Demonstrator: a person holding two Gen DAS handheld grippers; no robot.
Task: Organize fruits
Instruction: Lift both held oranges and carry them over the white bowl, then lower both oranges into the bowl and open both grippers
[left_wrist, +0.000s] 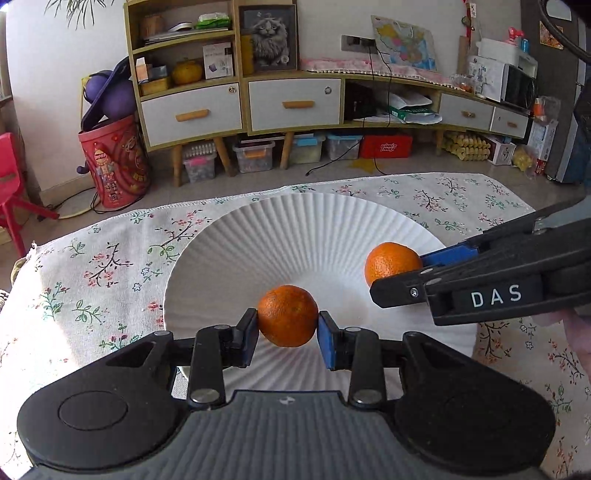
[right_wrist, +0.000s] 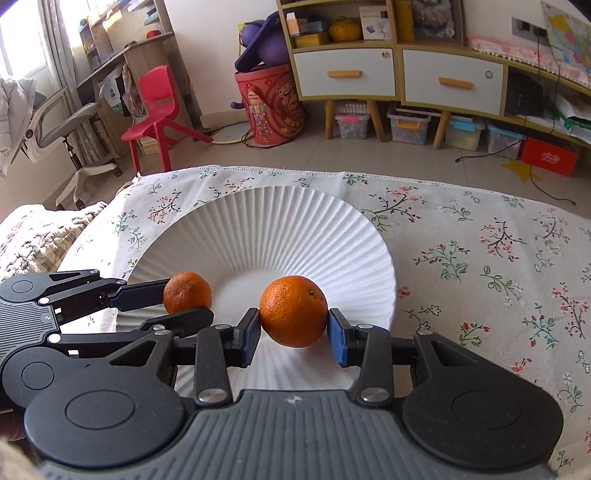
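Two oranges | left claw (left_wrist: 287, 330) pinches one (left_wrist: 287, 316) | right claw (right_wrist: 294, 334) pinches other (right_wrist: 293, 311)

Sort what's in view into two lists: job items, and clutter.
Job items: orange held by left gripper; orange held by right gripper; white ribbed paper plate; left gripper; right gripper.

Clutter: floral tablecloth; red plastic chair; red patterned bucket.

left wrist: low, close, from left | right wrist: from right | shared: plate (left_wrist: 332, 221) (right_wrist: 258, 221)
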